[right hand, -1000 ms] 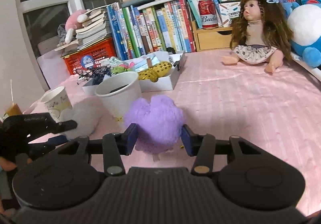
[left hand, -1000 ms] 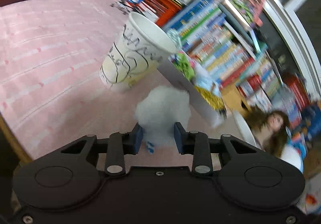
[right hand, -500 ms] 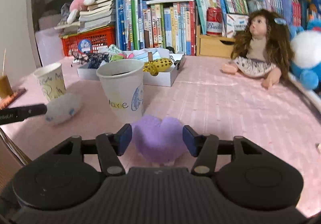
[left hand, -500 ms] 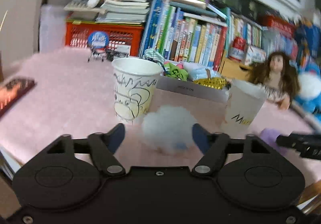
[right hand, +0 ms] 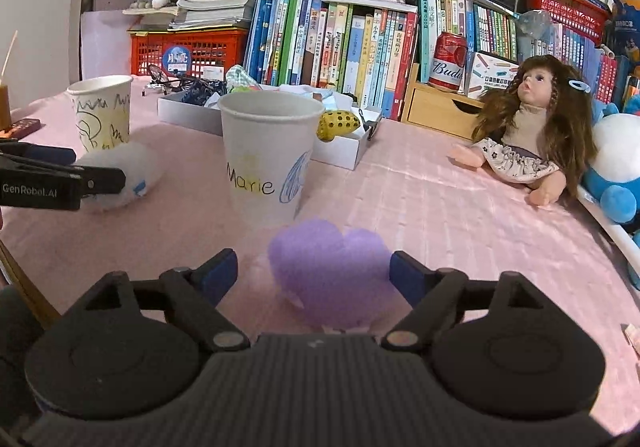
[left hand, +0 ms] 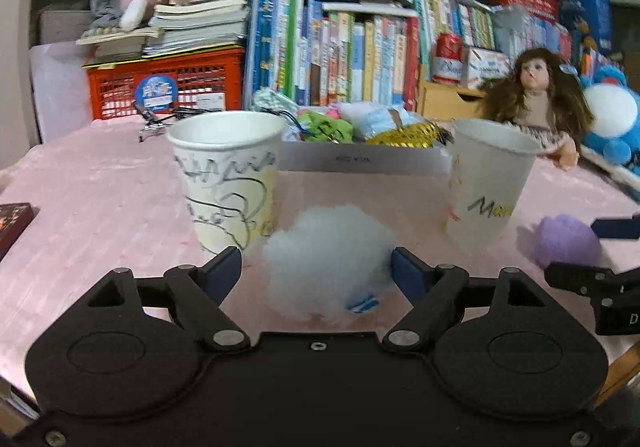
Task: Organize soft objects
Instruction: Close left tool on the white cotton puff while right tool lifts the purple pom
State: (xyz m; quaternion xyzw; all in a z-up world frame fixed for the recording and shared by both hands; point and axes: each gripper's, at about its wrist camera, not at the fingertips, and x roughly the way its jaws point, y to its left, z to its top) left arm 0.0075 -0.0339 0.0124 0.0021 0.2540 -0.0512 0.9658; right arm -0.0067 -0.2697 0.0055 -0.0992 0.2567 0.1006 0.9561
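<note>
Two soft puffs lie on the pink table [right hand: 440,207], each between the spread fingers of a tool. The left tool [left hand: 317,271] has just been opening its jaws; the white puff [left hand: 328,259] sits loose between them, the pads standing clear of it on the left and just beside it on the right. The right tool [right hand: 313,271] has likewise just been widening, and the purple puff [right hand: 332,271] rests on the cloth in its gap, not pinched.

Just beyond the white puff stands a scribbled paper cup [left hand: 226,179], upright, close to the puff's left edge. Beyond the purple puff stands the paper cup marked "Marie" [right hand: 270,155], also upright.

Farther back is a white box [right hand: 344,151] of oddments, then a doll [right hand: 528,131] sitting at the right, and a row of books [right hand: 340,39] along the window.
</note>
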